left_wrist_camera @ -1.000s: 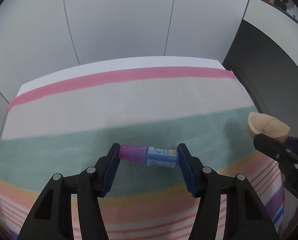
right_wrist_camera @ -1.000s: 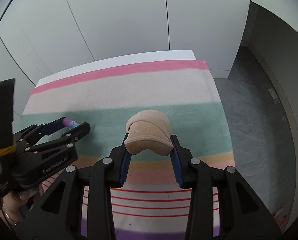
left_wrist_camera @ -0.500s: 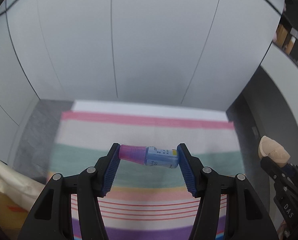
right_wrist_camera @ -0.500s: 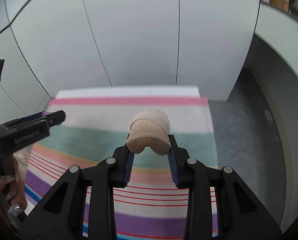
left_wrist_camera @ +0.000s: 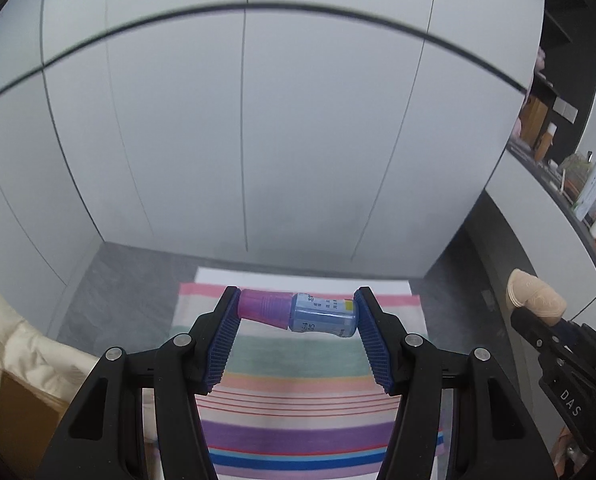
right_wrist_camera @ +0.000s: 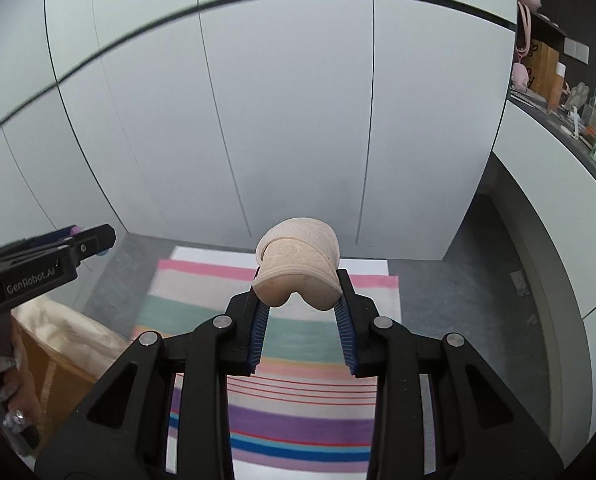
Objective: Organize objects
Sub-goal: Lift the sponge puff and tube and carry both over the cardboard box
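Now both loads ride high above the striped worktop (left_wrist_camera: 298, 364), left tool (left_wrist_camera: 295, 314) clamped endwise on the small bottle (left_wrist_camera: 298, 314), right tool (right_wrist_camera: 300, 300) pinching the beige pad (right_wrist_camera: 298, 268), so carry level, firmly.

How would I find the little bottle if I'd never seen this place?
Look above the striped cloth. The left gripper clamps the little bottle sideways, end to end. It is blue with a purple cap, unlike the beige pad pinched in the right gripper.
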`<action>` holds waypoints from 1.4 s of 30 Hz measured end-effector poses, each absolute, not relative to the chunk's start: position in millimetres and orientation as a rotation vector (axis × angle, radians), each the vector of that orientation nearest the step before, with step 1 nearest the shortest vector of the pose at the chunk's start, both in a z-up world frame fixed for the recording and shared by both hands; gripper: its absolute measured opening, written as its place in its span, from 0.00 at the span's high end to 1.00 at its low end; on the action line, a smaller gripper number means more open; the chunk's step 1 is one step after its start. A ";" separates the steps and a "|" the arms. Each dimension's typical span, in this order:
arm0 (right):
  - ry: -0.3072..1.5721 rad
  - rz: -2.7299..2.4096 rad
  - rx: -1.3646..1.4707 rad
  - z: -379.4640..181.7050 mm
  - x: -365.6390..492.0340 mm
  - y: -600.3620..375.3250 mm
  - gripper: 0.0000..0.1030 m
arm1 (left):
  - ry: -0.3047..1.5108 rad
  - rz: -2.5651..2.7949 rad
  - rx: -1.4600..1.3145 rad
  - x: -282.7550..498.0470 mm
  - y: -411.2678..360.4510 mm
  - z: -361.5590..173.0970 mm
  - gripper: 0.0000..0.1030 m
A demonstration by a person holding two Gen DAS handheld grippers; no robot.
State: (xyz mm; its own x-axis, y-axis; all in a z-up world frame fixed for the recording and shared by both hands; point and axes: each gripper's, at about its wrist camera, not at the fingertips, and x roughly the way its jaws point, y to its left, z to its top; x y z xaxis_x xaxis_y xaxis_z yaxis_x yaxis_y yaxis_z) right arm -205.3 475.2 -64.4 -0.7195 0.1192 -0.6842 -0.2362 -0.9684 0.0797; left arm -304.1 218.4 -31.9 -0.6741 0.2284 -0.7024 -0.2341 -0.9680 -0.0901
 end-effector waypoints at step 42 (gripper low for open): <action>0.370 2.689 -1.124 -128.9 92.4 384.5 0.69 | 0.067 2.684 -1.110 3.5 145.0 -97.4 0.43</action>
State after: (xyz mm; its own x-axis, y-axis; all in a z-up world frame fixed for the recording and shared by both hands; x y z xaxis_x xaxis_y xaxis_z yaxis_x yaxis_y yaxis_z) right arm 92.4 384.5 -128.9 -0.6898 0.0896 -0.7184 -0.2803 -0.9480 0.1509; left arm 3.5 145.0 -97.4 -0.6842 0.1991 -0.7015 -0.2338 -0.9711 -0.0476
